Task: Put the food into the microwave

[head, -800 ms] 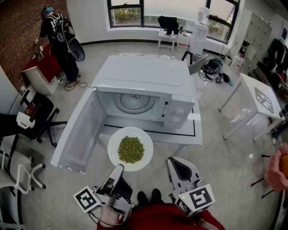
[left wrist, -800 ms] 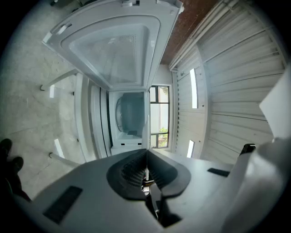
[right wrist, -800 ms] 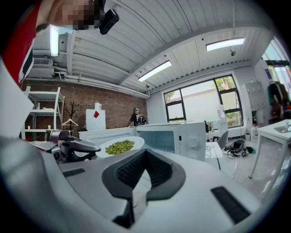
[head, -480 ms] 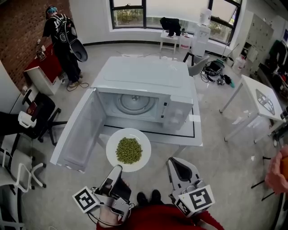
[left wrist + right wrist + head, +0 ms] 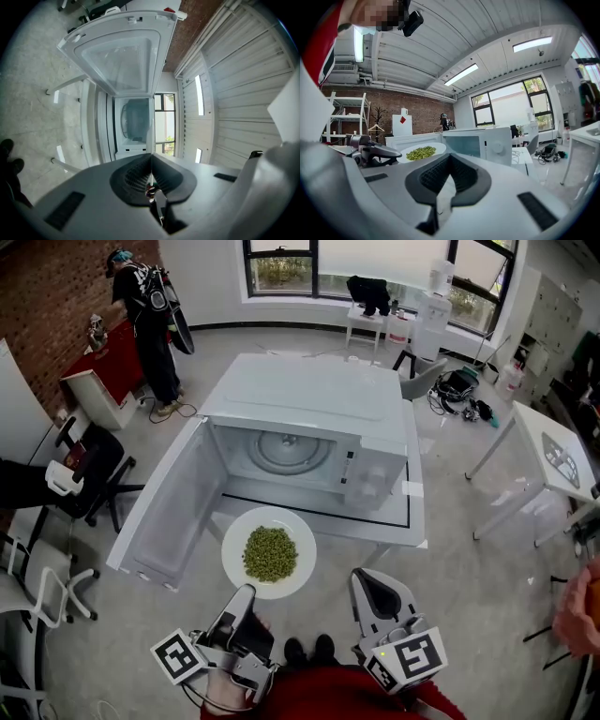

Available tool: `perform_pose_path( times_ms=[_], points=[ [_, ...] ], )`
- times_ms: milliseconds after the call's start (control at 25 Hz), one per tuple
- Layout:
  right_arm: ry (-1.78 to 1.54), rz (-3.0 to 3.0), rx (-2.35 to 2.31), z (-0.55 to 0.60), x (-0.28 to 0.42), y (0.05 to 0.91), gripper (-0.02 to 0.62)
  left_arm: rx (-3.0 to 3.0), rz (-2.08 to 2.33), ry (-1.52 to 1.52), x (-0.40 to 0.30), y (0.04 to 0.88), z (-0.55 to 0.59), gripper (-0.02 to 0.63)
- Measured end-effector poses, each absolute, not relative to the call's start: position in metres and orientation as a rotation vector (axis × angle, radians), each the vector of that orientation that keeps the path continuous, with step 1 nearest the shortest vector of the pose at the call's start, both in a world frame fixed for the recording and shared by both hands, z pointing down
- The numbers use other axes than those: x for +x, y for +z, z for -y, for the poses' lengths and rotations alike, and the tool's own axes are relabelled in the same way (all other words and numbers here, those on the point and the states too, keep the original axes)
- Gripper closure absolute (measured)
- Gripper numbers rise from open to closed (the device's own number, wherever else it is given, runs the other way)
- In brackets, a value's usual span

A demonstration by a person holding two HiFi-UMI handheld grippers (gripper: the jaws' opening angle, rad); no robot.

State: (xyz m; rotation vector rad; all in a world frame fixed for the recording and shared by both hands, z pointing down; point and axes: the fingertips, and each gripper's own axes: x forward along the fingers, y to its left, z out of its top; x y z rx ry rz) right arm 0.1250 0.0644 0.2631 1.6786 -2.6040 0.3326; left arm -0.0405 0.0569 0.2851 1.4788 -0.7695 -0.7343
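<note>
A white plate [image 5: 234,542] heaped with green peas [image 5: 270,553] hangs level in front of the white microwave [image 5: 309,395]. My left gripper [image 5: 246,594] is shut on the plate's near rim. The microwave door [image 5: 169,507] stands swung open to the left, and the glass turntable [image 5: 286,451] shows inside. In the left gripper view the plate [image 5: 151,133] appears edge-on between the closed jaws, with the open cavity [image 5: 136,119] ahead. My right gripper [image 5: 373,585] sits to the plate's right, shut and holding nothing. The right gripper view shows the plate [image 5: 421,152] and microwave [image 5: 487,140] beyond its jaws.
The microwave stands on a low white table [image 5: 412,521]. Office chairs [image 5: 84,474] are at the left, and a person [image 5: 150,306] stands at the back left by a red cabinet. Another white table [image 5: 553,451] is at the right. A hand [image 5: 577,615] shows at the right edge.
The plate and both grippers keep nearly the same place. The head view has shifted slightly, and the person at the back left has moved a little to the right.
</note>
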Motion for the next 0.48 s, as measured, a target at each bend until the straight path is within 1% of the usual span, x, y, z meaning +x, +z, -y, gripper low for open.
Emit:
perform_pose_path(
  times_ms=[480],
  points=[
    [0.331,2.625,1.650,-0.0655,0.1306,0.2621,0.583,1.476,0.789,-0.749,-0.0351,0.2823,-0.0625,0.591]
  ],
)
